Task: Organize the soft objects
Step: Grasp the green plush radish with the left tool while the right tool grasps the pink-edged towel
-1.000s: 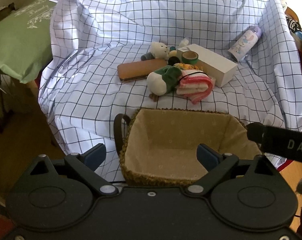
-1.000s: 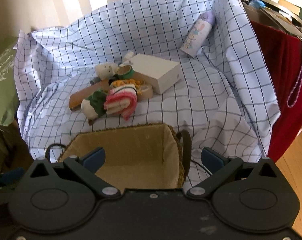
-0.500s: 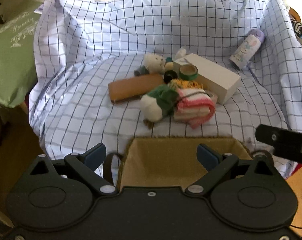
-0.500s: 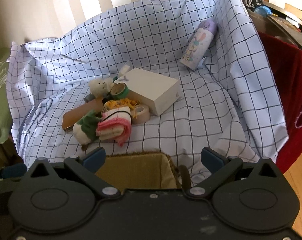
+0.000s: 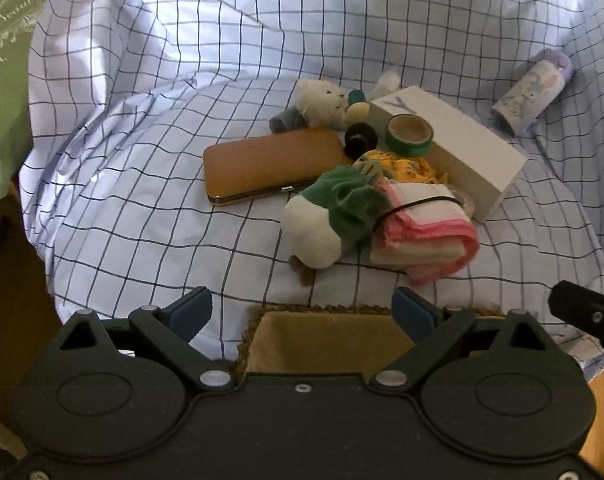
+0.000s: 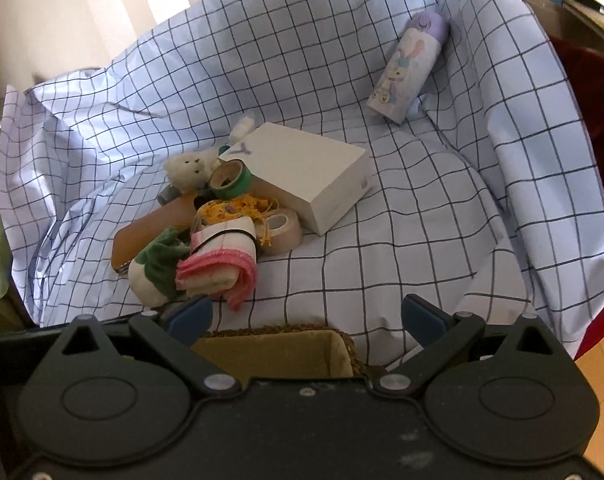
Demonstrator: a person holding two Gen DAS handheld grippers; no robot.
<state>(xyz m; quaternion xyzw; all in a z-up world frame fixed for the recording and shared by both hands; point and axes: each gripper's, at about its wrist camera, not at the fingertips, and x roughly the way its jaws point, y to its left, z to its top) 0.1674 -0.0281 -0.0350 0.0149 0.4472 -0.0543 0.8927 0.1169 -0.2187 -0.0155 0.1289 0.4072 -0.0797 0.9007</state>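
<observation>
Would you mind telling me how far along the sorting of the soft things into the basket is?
Nothing looks sorted: the visible part of the basket is bare. Both the left gripper and right gripper are open and hold nothing. The radish plush, folded towel and small bear remain on the checked cloth.

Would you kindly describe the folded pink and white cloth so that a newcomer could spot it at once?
Start at the checked sheet, where a small heap of things lies just beyond the woven basket. At the near edge of that heap, right of the green and white plush, lies the folded cloth. Only it has pink borders and a black elastic band around it.
</observation>
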